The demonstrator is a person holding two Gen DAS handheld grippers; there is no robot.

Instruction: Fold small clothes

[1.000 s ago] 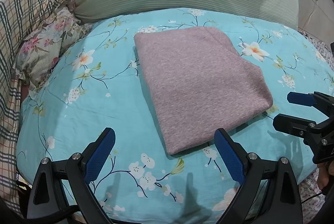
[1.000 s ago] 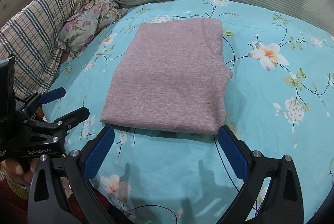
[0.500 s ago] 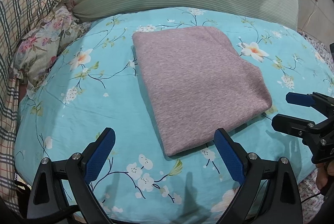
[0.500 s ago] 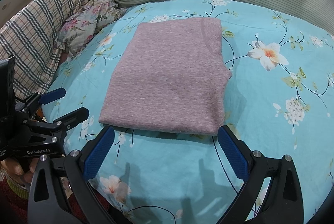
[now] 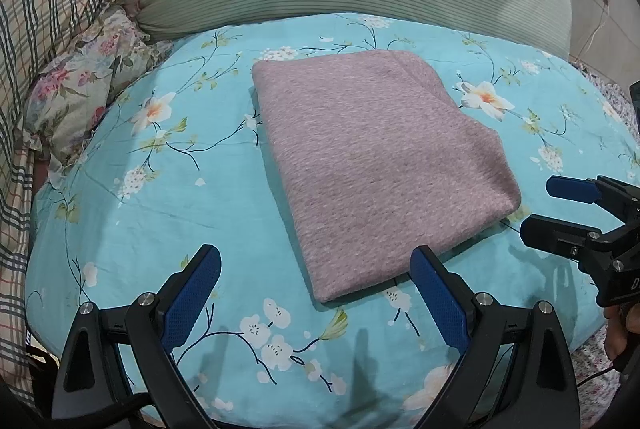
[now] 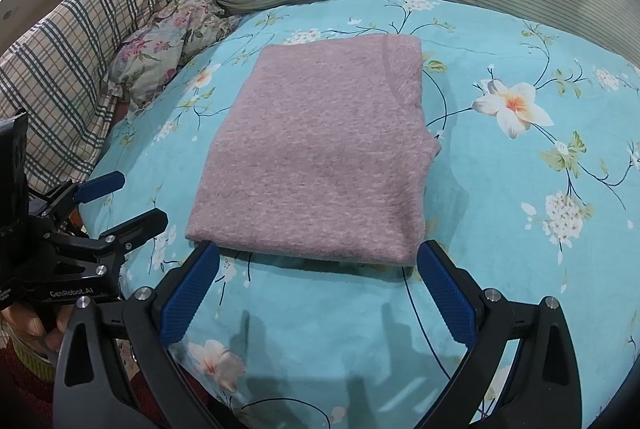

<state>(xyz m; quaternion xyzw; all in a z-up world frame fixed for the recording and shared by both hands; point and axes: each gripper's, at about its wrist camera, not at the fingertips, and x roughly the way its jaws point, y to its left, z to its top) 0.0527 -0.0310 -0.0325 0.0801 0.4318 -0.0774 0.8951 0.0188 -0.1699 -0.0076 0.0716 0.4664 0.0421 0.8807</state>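
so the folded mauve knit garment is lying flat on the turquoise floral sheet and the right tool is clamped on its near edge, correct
Not quite. The folded mauve knit garment does lie flat on the turquoise floral sheet, but the right tool is open and holds nothing; it sits just short of the near edge. The right wrist view shows this.

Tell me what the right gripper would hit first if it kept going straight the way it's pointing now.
Most likely the near edge of the folded mauve garment, which lies just ahead of the open right gripper on the floral sheet. If angled lower, it may touch the sheet first; depth is unclear.
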